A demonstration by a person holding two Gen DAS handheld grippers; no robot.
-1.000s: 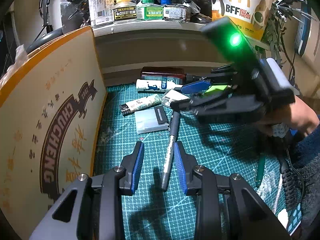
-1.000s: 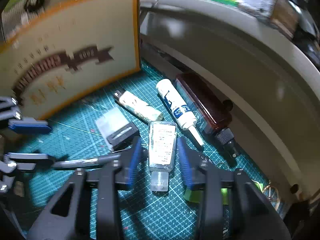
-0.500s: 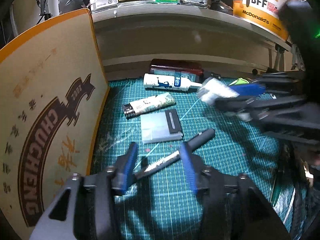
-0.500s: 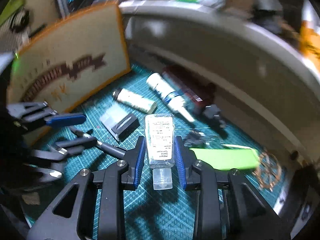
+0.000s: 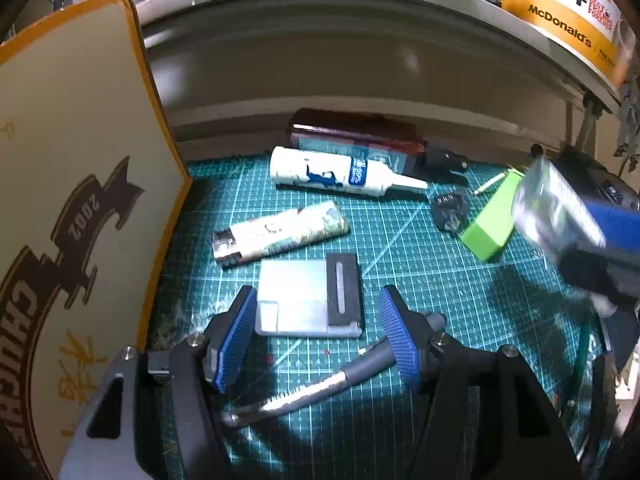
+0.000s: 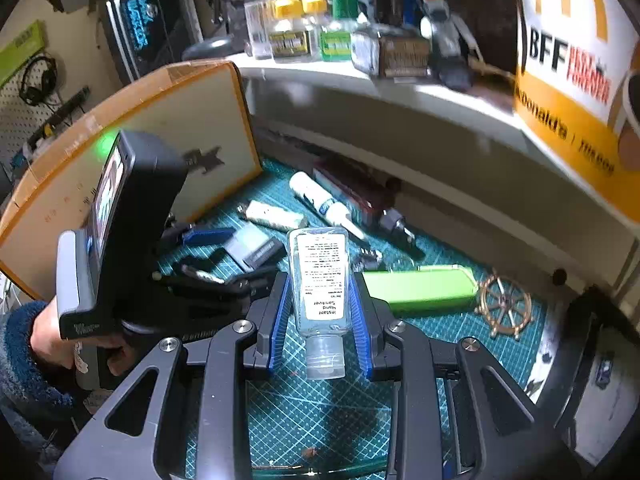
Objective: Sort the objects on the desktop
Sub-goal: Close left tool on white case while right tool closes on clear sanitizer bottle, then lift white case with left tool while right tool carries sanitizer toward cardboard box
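Sanitizer bottle [image 6: 319, 276], lying on the mat a second ago, is now lifted clear of it, pinched between the right gripper [image 6: 319, 312] jaws; its label reads "Instant Hand Sanitizer". The left gripper [image 5: 314, 338], jaws spread, has moved forward over the pen [image 5: 320, 384] toward the clear case [image 5: 308, 298]. A bucket [image 6: 576, 80] on the shelf reads "BFF" and "McDonald's"; the cardboard box [image 5: 72, 200] reads "2002".

— What lettering is recorded?
— "Instant Hand Sanitizer" is read on the hand sanitizer bottle [image 6: 320, 280]. "BFF", "BEST FRIENDS FOREVER" and "McDonald's" are noted on the McDonald's bucket [image 5: 560, 12].
— And on the cardboard box [image 5: 80, 208]?
— "2002" and part of "CHUCHENG" are printed there.
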